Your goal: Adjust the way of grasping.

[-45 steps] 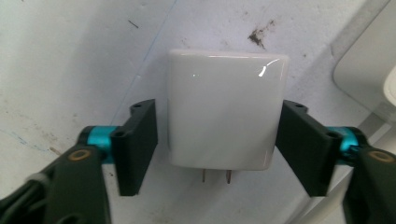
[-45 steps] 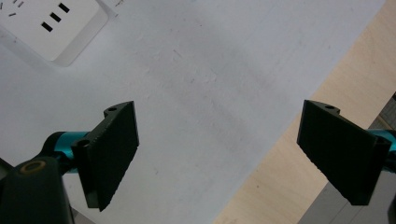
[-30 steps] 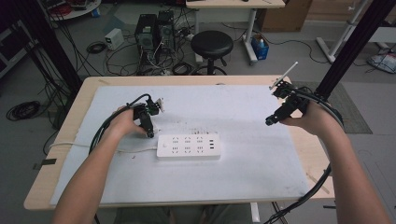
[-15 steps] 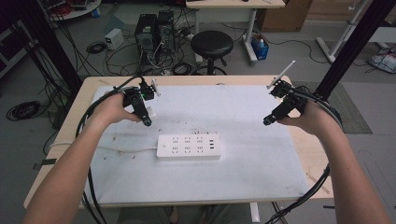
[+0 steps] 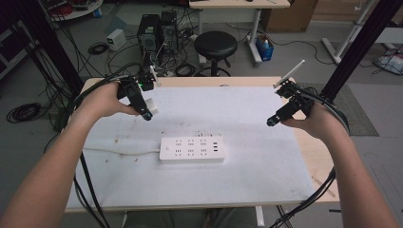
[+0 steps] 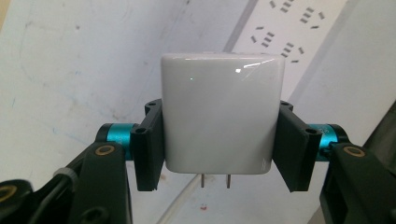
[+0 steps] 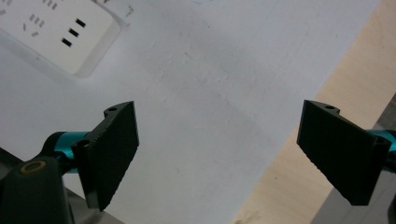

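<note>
A white power strip (image 5: 192,149) lies flat near the middle of the white table sheet, its cord running off to the left. My left gripper (image 5: 147,111) hovers above the table's far left, shut on a white plug adapter (image 6: 222,112). The adapter's two metal prongs (image 6: 215,181) point down toward the sheet, and the power strip (image 6: 289,32) lies beyond it. My right gripper (image 5: 272,121) hangs over the sheet's right side, open, its black jaws wide apart with nothing between them (image 7: 217,149). A corner of the power strip (image 7: 60,32) lies ahead of it.
The white sheet (image 5: 190,190) covers most of a wooden table, bare wood (image 5: 316,156) showing along the right edge. Gripper cables trail off both sides. Behind the table stand a black stool (image 5: 216,47) and computer towers (image 5: 154,31) among floor cables.
My left gripper has lifted the adapter away from the power strip, moving back and to the left. The right gripper has hardly moved.
</note>
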Demonstrator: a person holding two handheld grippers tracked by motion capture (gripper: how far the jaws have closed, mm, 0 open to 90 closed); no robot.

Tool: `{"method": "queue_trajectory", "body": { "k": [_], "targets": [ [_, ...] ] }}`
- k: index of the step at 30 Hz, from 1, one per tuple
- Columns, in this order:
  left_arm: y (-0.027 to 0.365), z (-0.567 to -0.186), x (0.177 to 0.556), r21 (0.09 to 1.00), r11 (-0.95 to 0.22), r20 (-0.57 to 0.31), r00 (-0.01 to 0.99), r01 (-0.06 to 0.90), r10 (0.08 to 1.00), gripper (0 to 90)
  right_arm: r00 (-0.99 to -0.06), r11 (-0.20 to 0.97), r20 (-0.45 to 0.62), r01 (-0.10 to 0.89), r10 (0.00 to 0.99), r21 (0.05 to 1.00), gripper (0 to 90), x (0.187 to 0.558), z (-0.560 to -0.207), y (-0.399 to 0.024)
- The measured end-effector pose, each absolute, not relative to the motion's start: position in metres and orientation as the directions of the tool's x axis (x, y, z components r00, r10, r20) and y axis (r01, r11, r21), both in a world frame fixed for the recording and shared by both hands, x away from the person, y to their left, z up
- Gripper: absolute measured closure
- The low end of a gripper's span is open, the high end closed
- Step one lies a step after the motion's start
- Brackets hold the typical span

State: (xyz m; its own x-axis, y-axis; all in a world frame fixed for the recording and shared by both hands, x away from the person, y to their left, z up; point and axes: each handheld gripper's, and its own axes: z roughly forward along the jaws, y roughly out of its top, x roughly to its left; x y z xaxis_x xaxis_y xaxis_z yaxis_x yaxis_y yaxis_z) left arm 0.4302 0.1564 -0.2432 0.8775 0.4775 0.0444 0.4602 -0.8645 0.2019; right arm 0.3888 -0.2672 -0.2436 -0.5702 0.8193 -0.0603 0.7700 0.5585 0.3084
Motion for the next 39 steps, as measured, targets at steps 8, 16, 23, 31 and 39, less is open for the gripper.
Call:
{"method": "queue_trajectory", "body": {
  "k": [8, 16, 23, 31, 39],
  "targets": [
    [0.141, -0.246, 0.422, 0.33, -0.878, 0.067, 0.92, 0.346, 0.387, 42.5, -0.488, 0.44, 0.067, 0.832, 0.87, 0.337, 12.3, 0.39, -0.245, -0.268],
    [0.104, -0.253, 0.408, 0.495, -0.853, 0.099, 0.965, 0.163, 0.242, 42.5, -0.405, 0.271, 0.346, 0.887, 0.847, 0.374, 12.5, 0.392, -0.247, -0.266],
    [0.064, -0.256, 0.398, 0.551, -0.833, 0.156, 0.974, 0.052, 0.164, 42.5, -0.364, 0.175, 0.598, 0.92, 0.714, 0.35, 22.7, 0.386, -0.252, -0.254],
    [0.02, -0.255, 0.375, 0.55, -0.834, 0.279, 0.95, -0.038, 0.141, 42.5, -0.325, 0.113, 0.746, 0.94, 0.581, 0.321, 29.8, 0.387, -0.265, -0.231],
    [-0.004, -0.255, 0.361, 0.535, -0.84, 0.364, 0.922, -0.091, 0.132, 42.5, -0.352, 0.14, 0.768, 0.933, 0.535, 0.33, 43.6, 0.391, -0.272, -0.204]
  ]
}}
